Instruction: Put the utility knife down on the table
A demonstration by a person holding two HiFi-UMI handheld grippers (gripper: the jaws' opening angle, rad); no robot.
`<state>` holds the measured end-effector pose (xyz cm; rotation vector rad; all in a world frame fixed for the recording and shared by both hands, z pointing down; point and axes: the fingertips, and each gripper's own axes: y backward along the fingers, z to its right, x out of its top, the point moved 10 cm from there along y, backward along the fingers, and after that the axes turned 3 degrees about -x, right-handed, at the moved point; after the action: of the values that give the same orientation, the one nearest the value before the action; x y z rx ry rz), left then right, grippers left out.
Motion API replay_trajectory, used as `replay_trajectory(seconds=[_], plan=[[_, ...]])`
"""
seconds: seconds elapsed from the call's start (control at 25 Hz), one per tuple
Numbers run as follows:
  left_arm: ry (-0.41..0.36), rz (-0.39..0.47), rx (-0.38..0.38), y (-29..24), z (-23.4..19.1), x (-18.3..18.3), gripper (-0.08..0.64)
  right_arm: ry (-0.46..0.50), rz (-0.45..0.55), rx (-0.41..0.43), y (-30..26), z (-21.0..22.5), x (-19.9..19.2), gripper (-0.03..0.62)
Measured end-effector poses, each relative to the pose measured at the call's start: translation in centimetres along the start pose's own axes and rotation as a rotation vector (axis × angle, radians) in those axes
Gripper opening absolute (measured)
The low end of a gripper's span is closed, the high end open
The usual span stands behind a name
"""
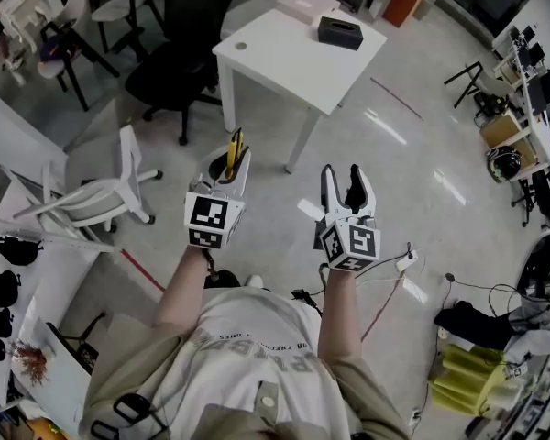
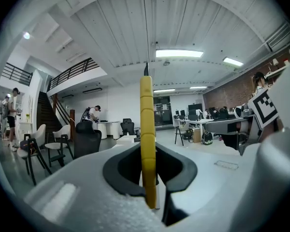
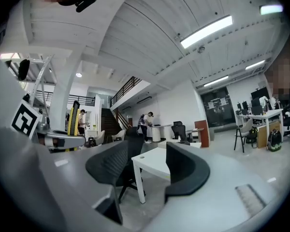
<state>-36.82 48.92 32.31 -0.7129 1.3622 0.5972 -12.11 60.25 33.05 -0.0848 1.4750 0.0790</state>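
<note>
Two tools are held out in front of the person, both well short of the white bench (image 1: 284, 58), which stands at 12 o'clock from them in the head view. The left tool (image 1: 231, 168) is clamped narrowly on the yellow utility knife (image 1: 236, 147). The knife stands upright between its pads, with a dark tip at the top that is probably the blade. The right tool (image 1: 345, 183) gapes wide with nothing in it.

The step in hand looks like the carry to the bench. To do it well, take the left tool toward 12 o'clock over a bare stretch of the top, clear of the black box (image 1: 339, 33) at the far 1 o'clock end. Tip the knife from upright to flat and lower it until its body rests on the surface. Only then ease the pads apart, so it doesn't drop or skid. Keep the tip pointing away from the right tool.
</note>
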Motion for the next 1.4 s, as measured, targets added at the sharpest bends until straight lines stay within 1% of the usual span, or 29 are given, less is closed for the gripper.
replay_trajectory(seconds=[0.12,0.28,0.44,0.6,0.68,0.88,1.04,1.24,1.4], plan=[[-0.018,-0.019,0.021,0.2,0.4,-0.1,0.048,0.005,-0.011,0.007,-0.2,0.4,-0.1,0.232],[-0.001,-0.023,0.029,0.0,0.5,-0.4,0.048,0.012,-0.02,0.015,-0.8,0.5,-0.5,0.232],[-0.002,-0.034,0.036,-1.0,-0.3,-0.3,0.048,0.02,-0.036,0.027,-2.1,0.5,-0.8,0.232],[0.006,-0.024,0.037,-2.6,-1.8,-0.1,0.047,0.02,-0.048,0.033,-4.0,0.4,-1.1,0.232],[0.019,-0.02,0.027,-3.7,-2.8,-0.5,0.048,0.021,-0.052,0.028,-5.4,0.4,-1.4,0.232],[0.013,-0.037,0.007,-7.1,-6.1,-1.3,0.048,0.025,-0.071,0.006,-9.2,0.1,-2.6,0.232],[0.003,-0.009,-0.022,-10.4,-9.2,-0.8,0.048,0.023,-0.059,-0.028,-12.8,0.1,-2.5,0.232],[-0.01,0.008,-0.068,-14.1,-13.1,-0.4,0.048,0.027,-0.047,-0.07,-17.5,-0.6,-2.4,0.231],[-0.005,0.008,-0.101,-16.1,-16.0,-0.6,0.048,0.039,-0.049,-0.097,-20.6,-1.7,-2.7,0.232]])
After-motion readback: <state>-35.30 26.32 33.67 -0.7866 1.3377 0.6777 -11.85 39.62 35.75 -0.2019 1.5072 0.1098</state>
